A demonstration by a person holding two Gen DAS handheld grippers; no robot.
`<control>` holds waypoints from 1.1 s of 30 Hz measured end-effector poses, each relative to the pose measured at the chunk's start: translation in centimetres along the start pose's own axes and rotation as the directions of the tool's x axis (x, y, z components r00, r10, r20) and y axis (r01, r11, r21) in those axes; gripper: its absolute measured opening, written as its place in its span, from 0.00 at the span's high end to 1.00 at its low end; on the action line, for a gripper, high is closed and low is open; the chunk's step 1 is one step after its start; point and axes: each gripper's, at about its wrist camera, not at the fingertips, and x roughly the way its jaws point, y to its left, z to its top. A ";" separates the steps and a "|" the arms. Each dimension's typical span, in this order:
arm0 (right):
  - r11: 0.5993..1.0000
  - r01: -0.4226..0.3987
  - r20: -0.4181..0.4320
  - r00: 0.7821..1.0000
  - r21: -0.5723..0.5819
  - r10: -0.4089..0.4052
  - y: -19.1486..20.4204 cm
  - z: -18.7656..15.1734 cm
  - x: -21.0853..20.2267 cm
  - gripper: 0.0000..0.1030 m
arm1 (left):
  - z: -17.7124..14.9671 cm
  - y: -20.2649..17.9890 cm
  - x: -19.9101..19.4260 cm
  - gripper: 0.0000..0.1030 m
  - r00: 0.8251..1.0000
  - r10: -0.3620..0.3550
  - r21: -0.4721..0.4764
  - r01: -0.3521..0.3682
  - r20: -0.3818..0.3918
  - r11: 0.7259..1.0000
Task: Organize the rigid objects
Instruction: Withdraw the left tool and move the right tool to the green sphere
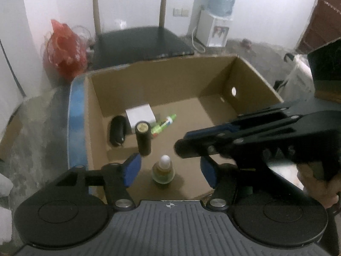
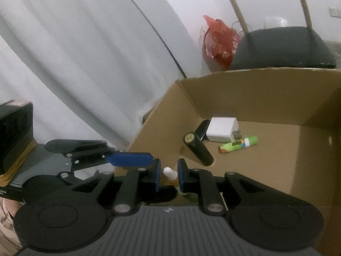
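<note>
Left wrist view: the left gripper [image 1: 170, 170] hangs over the near end of the cardboard box [image 1: 251, 72] with its blue pads [image 1: 132, 169] spread apart and nothing pressed between them; below the gap, on the box floor, a small bottle [image 1: 163, 171] of yellowish liquid with a white rounded cap stands upright, clear of both pads; from the right side the right gripper [image 1: 181, 147] reaches in across the box, its fingers drawn together with no object seen in them, a hand [image 1: 319, 189] wrapped around its grip; just beyond the bottle a black cylinder [image 1: 143, 138] with a pale round end stands nearly upright, tilted a little; behind it, toward the left wall of the box, a black computer mouse [image 1: 116, 132] lies beside a white box-shaped charger [image 1: 140, 117], and a green tube [image 1: 163, 123] lies on its side just to the right of the charger; past the far wall of the box stands a chair [image 1: 140, 42] with a dark seat, a red plastic bag [image 1: 64, 51] on the floor to its left, and a water dispenser [image 1: 215, 19] against the wall to its right; in the right wrist view the right gripper's own pads [image 2: 157, 175] appear close together, the bottle's white cap showing just beyond their tips.
</note>
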 end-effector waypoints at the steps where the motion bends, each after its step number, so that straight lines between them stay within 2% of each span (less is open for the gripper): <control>1: 1.000 -0.005 0.015 1.000 0.007 0.005 0.0 -0.1 -0.6 0.82 | -0.1 0.0 -0.6 0.40 1.000 0.005 0.000 -0.005 0.021 1.000; 5: 0.998 -0.058 0.105 0.993 0.031 0.054 0.4 -1.0 -4.8 0.82 | -1.2 -0.7 -4.5 0.36 0.987 0.029 0.002 -0.029 0.156 1.000; 8: 0.994 -0.107 0.173 0.979 0.008 0.104 1.3 -3.0 -9.0 0.78 | -3.1 -2.1 -7.9 0.20 0.964 0.015 0.067 -0.034 0.265 0.997; 9: 0.994 -0.107 0.202 0.974 -0.006 0.106 1.6 -3.9 -10.4 0.74 | -3.9 -2.6 -8.8 0.14 0.955 0.006 0.085 -0.032 0.295 0.996; 11: 0.995 -0.093 0.263 0.960 -0.033 0.098 2.3 -6.0 -13.2 0.60 | -5.8 -3.8 -10.4 0.09 0.939 -0.013 0.116 -0.029 0.343 0.993; 12: 0.996 -0.086 0.297 0.950 -0.040 0.094 2.5 -7.1 -14.5 0.46 | -6.7 -4.4 -10.9 0.08 0.933 -0.022 0.130 -0.027 0.360 0.991; 13: 0.996 -0.076 0.337 0.938 -0.048 0.087 2.6 -8.4 -15.7 0.35 | -7.8 -5.0 -11.3 0.07 0.926 -0.036 0.149 -0.023 0.377 0.989; 16: 0.998 -0.021 0.407 0.912 -0.052 0.041 2.7 -11.7 -17.9 0.29 | -10.7 -6.7 -10.8 0.06 0.919 -0.068 0.195 -0.009 0.388 0.981; 18: 0.999 0.026 0.422 0.906 -0.026 -0.013 2.2 -13.8 -18.0 0.21 | -12.2 -7.5 -9.6 0.04 0.922 -0.104 0.226 0.018 0.373 0.974; 19: 0.999 0.048 0.415 0.909 -0.010 -0.040 1.9 -14.7 -17.6 0.18 | -12.9 -8.0 -8.6 0.04 0.929 -0.107 0.231 0.024 0.354 0.973; 21: 0.996 0.083 0.387 0.918 0.013 -0.082 1.3 -16.0 -16.4 0.18 | -13.7 -8.8 -6.8 0.04 0.943 -0.114 0.237 0.039 0.314 0.971; 24: 0.991 0.125 0.335 0.933 0.043 -0.132 0.1 -16.7 -14.0 0.18 | -14.1 -9.5 -3.9 0.04 0.961 -0.154 0.211 0.105 0.229 0.972; 26: 0.990 0.134 0.314 0.939 0.049 -0.142 -0.6 -16.8 -12.6 0.18 | -13.9 -10.1 -2.0 0.05 0.971 -0.166 0.196 0.131 0.173 0.972; 29: 0.990 0.118 0.276 0.952 0.070 -0.133 -1.9 -16.7 -10.5 0.18 | -14.3 -10.7 0.2 0.05 0.981 -0.152 0.175 0.130 0.119 0.976; 33: 0.989 0.108 0.237 0.963 0.101 -0.130 -3.2 -16.6 -8.6 0.18 | -13.7 -11.2 2.3 0.05 0.986 -0.148 0.135 0.136 0.080 0.981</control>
